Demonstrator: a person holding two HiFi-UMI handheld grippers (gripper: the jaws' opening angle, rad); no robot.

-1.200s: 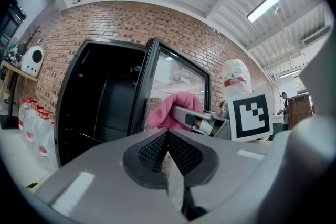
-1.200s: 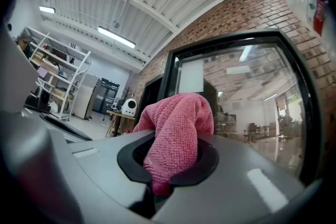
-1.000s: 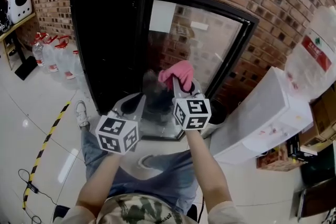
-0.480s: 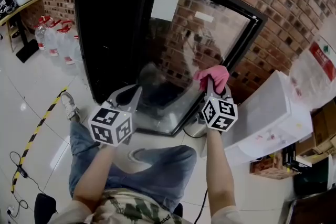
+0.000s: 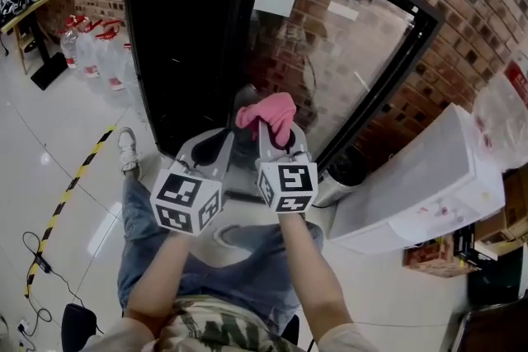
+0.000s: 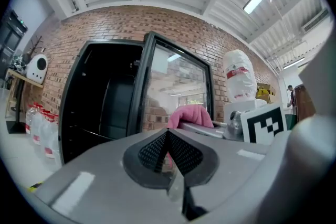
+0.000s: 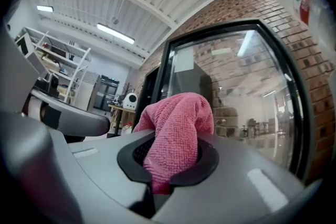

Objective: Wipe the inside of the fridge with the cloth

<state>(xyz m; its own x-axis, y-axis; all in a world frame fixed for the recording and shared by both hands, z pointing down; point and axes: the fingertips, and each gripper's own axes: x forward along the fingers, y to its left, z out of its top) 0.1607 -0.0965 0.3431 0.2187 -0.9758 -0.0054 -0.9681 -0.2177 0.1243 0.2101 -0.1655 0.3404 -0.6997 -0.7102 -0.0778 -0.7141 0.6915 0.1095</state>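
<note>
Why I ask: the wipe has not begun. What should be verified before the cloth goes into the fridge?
1. Cloth gripped: ok. The right gripper is shut on the pink cloth.
2. Door open: ok. The glass door stands swung wide, clear of the opening.
3. Left gripper free: ok. Its jaws are together with nothing between them.
4. Cloth on an inner surface: not ok. It is held outside, in front of the fridge.
5. Interior clear of items: cannot tell. It is too dark to see in.
</note>
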